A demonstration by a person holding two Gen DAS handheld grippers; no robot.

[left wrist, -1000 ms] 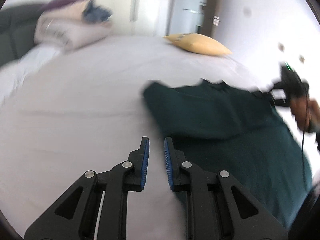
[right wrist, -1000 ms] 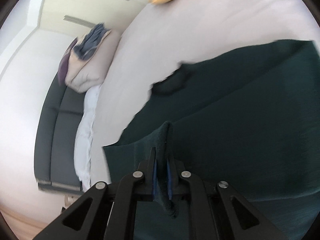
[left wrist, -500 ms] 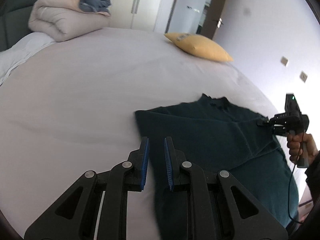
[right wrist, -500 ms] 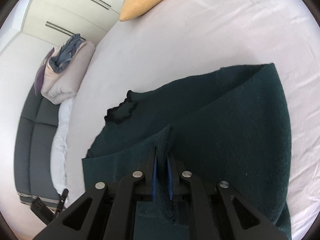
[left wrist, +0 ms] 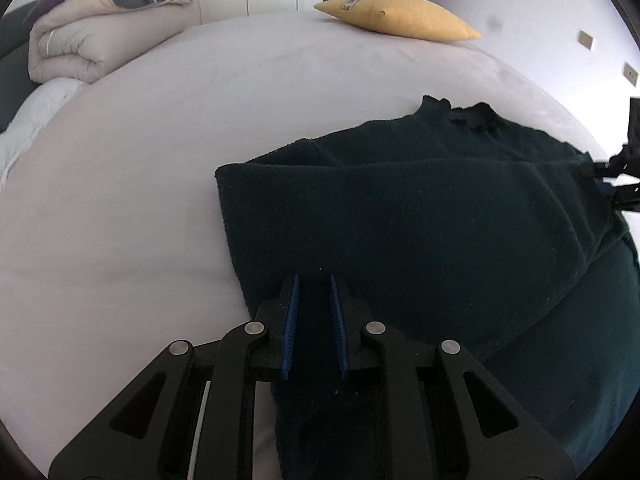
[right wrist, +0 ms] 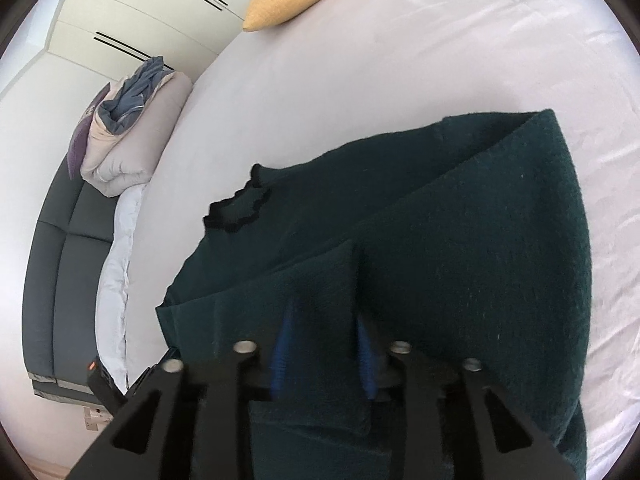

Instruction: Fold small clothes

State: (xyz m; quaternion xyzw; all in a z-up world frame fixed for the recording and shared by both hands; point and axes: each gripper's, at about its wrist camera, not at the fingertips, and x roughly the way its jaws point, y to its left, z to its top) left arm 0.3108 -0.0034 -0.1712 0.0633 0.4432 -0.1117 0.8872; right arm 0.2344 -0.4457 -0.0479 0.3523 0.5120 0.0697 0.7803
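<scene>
A dark green knit sweater [left wrist: 420, 216] lies on the white bed [left wrist: 160, 160], with one sleeve folded across its body and its scalloped collar [right wrist: 238, 212] toward the far side. My left gripper [left wrist: 313, 280] hovers over the sweater's near left edge, its blue pads slightly apart and empty. My right gripper [right wrist: 324, 312] is open just above the folded sleeve end [right wrist: 320, 276], which lies loose between the fingers. The right gripper also shows at the right edge of the left wrist view [left wrist: 616, 176].
A yellow pillow [left wrist: 396, 18] lies at the far end of the bed. A folded beige duvet with a blue garment on top [left wrist: 100, 36] sits at the far left. A dark sofa [right wrist: 60, 260] stands beside the bed. White wardrobes line the back wall.
My right gripper has opened and let go of the sleeve end, which now rests on the sweater. My left gripper has moved right, over the sweater's edge.
</scene>
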